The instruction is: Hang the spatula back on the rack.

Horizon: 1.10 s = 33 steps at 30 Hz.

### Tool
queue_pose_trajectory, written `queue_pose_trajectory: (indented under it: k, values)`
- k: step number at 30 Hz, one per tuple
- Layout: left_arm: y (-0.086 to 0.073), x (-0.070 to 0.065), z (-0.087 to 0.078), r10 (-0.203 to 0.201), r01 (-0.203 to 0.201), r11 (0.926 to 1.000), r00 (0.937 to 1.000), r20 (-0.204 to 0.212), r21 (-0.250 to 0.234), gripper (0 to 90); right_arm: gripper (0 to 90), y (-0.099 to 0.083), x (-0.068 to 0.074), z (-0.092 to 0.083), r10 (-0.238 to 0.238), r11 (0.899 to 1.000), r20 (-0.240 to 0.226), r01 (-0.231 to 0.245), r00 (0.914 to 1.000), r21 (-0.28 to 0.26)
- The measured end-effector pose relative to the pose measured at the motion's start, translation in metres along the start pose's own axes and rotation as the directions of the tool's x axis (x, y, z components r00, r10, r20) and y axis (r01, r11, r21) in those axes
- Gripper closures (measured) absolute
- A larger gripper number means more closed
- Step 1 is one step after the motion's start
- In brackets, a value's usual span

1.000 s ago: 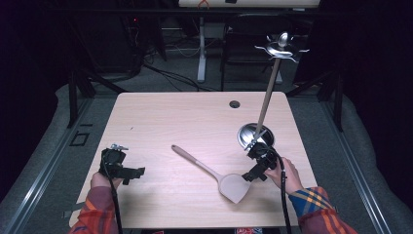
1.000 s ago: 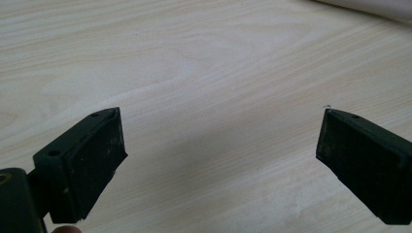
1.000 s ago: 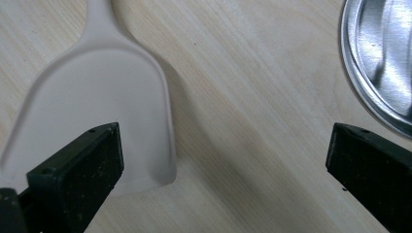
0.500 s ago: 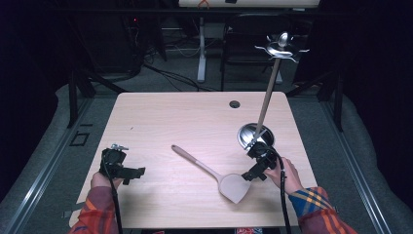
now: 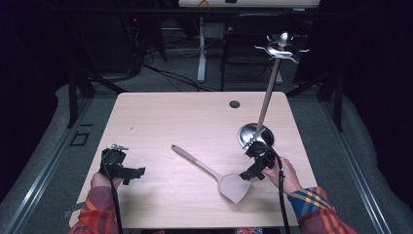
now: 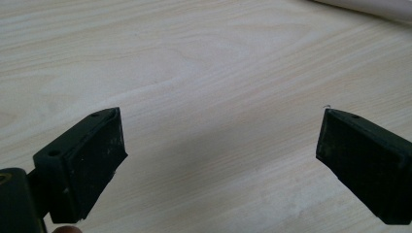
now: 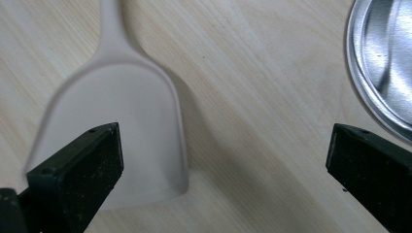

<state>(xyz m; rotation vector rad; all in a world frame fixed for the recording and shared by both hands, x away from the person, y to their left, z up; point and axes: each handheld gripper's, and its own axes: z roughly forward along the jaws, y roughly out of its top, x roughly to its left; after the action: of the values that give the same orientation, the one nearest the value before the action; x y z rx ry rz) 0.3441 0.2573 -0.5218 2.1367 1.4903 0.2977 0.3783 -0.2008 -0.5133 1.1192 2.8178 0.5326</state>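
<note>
A beige spatula (image 5: 214, 174) lies flat on the light wooden table (image 5: 195, 122), handle pointing back left, blade near the front. Its blade (image 7: 116, 126) reaches under my right gripper's left jaw. My right gripper (image 5: 253, 168) hovers just right of the blade, open, nothing between the jaws (image 7: 223, 165). At the front left my left gripper (image 5: 127, 171) is open over bare wood (image 6: 218, 141). A metal utensil stand (image 5: 256, 134) with a round steel base (image 7: 384, 63), a tilted wooden pole and a hooked top (image 5: 281, 48) stands behind the right gripper.
A small dark grommet hole (image 5: 234, 104) sits near the table's back edge. Dark floor, cables and a desk leg (image 5: 201, 53) lie beyond the table. A pale edge, the spatula handle (image 6: 364, 7), crosses the top right of the left gripper view.
</note>
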Motion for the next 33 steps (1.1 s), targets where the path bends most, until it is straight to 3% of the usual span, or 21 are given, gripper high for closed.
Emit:
queue_pose_trajectory:
  k: [1, 10, 14, 17, 23, 25, 26, 33]
  values:
    - [0.0, -0.001, 0.0, -0.001, 0.001, 1.0, 1.0, -0.002, -0.002, 3.5, 0.0, 0.001, 0.001, 0.0, 0.016, 1.0, -0.007, -0.016, 0.9998, -0.015]
    - [0.0, -0.001, 0.001, 0.0, 0.0, 1.0, 1.0, -0.002, 0.0, 3.5, 0.0, 0.018, 0.01, -0.001, -0.006, 0.999, -0.04, 0.003, 0.9992, -0.053]
    - [0.0, -0.002, 0.002, 0.0, 0.0, 1.0, 1.0, -0.001, 0.003, 3.5, 0.0, 0.023, 0.01, 0.001, 0.011, 0.995, -0.072, -0.018, 0.9974, -0.094]
    - [0.0, -0.002, 0.002, -0.001, 0.001, 1.0, 1.0, -0.002, 0.004, 3.6, 0.0, 0.026, 0.012, 0.002, 0.014, 0.995, -0.074, -0.021, 0.9972, -0.095]
    - [0.0, -0.002, 0.002, -0.001, 0.001, 1.0, 1.0, -0.002, 0.007, 3.6, 0.0, 0.039, 0.021, 0.008, -0.027, 0.997, -0.057, 0.023, 0.998, -0.075]
    - [0.0, -0.002, 0.002, -0.003, 0.003, 1.0, 1.0, -0.002, 0.005, 3.6, 0.0, 0.043, 0.024, 0.013, -0.008, 0.995, -0.073, 0.001, 0.9973, -0.099]
    - [0.0, -0.002, 0.002, -0.002, 0.002, 1.0, 1.0, -0.003, 0.006, 3.6, 0.1, 0.046, 0.025, 0.013, -0.027, 0.997, -0.067, 0.022, 0.9974, -0.076]
    - [0.0, -0.002, 0.002, 0.001, -0.001, 1.0, 1.0, -0.002, 0.005, 3.6, 2.2, 0.057, 0.034, 0.026, -0.047, 0.997, -0.084, 0.042, 0.9953, -0.06]
